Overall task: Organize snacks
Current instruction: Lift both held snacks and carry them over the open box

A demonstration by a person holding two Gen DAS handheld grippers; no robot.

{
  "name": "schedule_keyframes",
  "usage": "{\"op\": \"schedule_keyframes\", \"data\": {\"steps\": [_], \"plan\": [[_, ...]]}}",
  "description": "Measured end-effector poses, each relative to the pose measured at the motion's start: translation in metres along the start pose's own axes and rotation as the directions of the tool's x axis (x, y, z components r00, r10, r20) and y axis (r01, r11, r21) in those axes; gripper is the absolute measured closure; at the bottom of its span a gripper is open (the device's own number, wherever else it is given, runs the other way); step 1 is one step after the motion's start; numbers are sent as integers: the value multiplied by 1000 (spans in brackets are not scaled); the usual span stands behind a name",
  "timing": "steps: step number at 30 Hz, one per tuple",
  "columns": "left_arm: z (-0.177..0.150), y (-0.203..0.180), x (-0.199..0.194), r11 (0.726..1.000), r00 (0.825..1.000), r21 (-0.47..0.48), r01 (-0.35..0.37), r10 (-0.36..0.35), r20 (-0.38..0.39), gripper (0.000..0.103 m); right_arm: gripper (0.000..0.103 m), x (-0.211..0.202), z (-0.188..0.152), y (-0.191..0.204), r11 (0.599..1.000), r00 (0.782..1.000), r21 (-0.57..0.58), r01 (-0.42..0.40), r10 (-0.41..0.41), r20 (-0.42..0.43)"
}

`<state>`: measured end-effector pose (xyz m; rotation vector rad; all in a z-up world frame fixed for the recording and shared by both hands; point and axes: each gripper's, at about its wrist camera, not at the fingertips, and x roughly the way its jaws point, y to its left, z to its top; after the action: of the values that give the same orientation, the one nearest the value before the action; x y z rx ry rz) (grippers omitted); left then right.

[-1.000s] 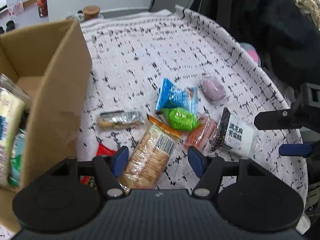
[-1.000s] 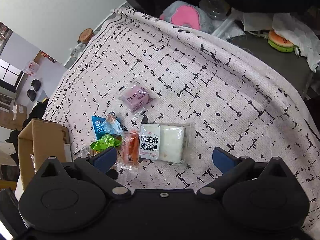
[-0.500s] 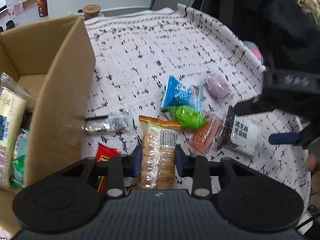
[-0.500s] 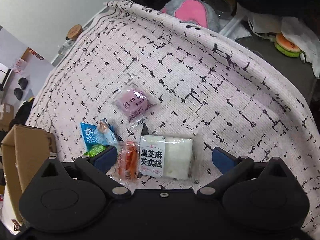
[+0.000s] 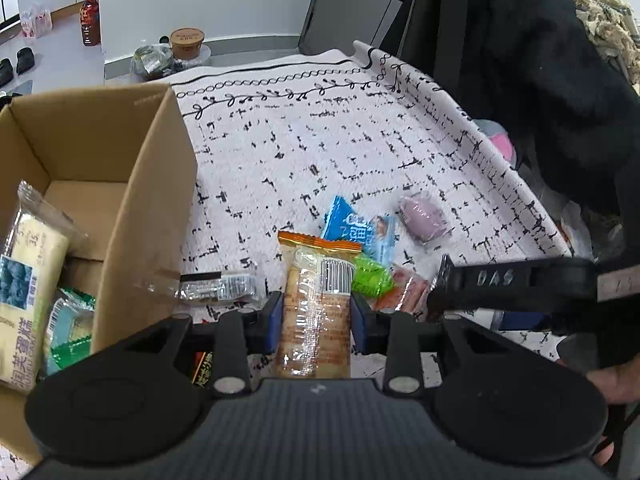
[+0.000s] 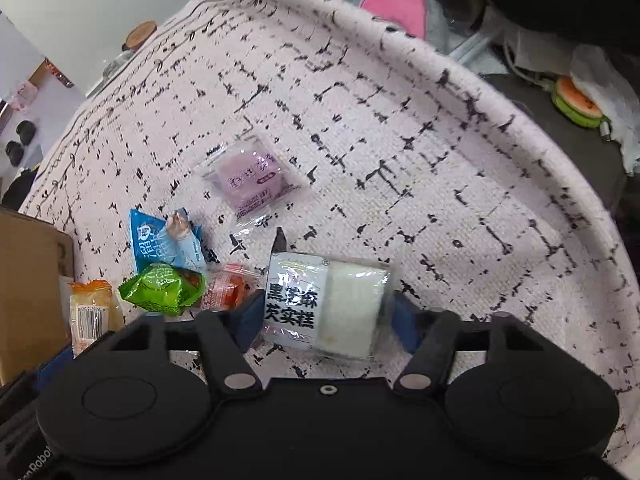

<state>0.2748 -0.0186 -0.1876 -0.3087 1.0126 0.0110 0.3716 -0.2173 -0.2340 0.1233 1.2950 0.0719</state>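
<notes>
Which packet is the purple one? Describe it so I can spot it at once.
On the white cloth with black dashes, look past the cluster of snacks, away from the brown cardboard box. The clear-wrapped pale purple square cake lies alone there, the only purple item.

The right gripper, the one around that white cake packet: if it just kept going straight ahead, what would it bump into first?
The right gripper already has the white cake packet between its fingers. Beyond that, the purple snack packet looks nearest its line, slightly left, though depth is uncertain.
</notes>
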Motion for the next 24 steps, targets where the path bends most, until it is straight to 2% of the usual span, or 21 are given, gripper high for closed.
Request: {"op": "schedule_keyframes", "data": {"steps": [13,24], "plan": [[4,-10,-30,1000,999,18,-7,6,53,70,48,-42,-5,-10,991,989,73,-110,102,109],[14,-10,-69,999,992,30,-24,20,121,70,48,-88,-19,9,985,968,15,-171,165,191]]}}
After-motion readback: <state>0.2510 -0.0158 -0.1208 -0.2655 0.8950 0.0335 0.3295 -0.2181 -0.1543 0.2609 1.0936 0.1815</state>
